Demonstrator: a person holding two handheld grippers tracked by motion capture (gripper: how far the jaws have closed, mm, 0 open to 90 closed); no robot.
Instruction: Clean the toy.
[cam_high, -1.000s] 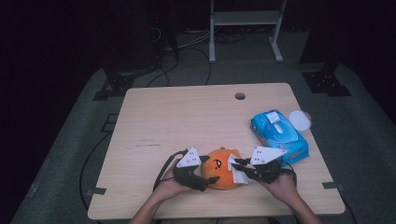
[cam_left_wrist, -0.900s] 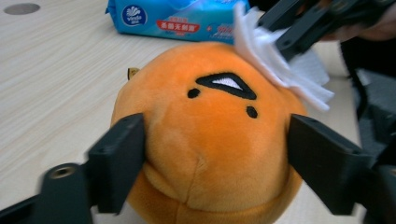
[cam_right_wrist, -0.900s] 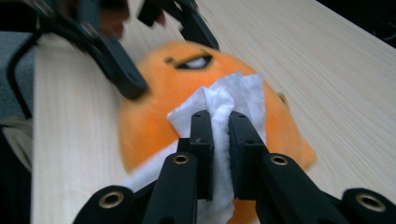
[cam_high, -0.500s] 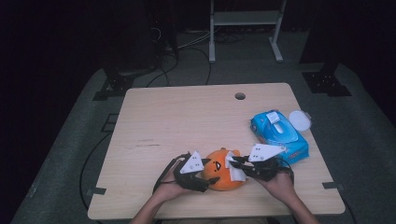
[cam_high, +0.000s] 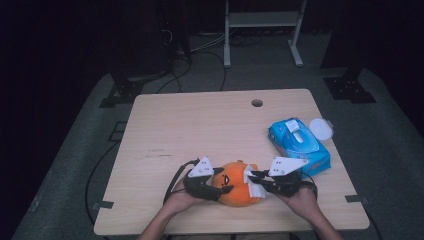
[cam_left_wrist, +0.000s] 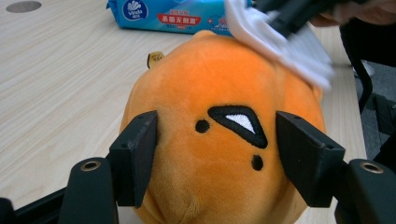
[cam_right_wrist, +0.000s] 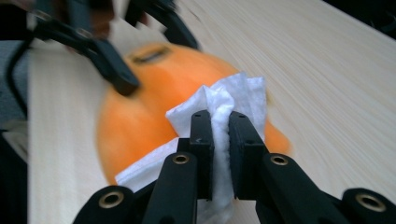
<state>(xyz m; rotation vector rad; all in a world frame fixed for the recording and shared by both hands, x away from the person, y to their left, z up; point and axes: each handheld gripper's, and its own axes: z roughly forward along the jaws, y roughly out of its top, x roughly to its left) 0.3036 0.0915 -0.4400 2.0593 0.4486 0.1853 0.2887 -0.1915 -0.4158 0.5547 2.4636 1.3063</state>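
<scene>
Pale wood-grain table (cam_high: 200, 125): left gripper (cam_left_wrist: 217, 154) jaws clamped on round orange plush (cam_left_wrist: 219, 93), right gripper (cam_right_wrist: 219, 140) jaws on crumpled white wipe (cam_right_wrist: 224, 102).

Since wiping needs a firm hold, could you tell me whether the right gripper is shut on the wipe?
Shut: the right gripper pinches the white wipe tightly.

Blue wipes pack (cam_high: 299, 145), white lid (cam_high: 320, 128)

Table (cam_high: 200, 125) bare left & centre; wipes pack (cam_high: 299, 146) + lid (cam_high: 320, 128) block right.
</scene>
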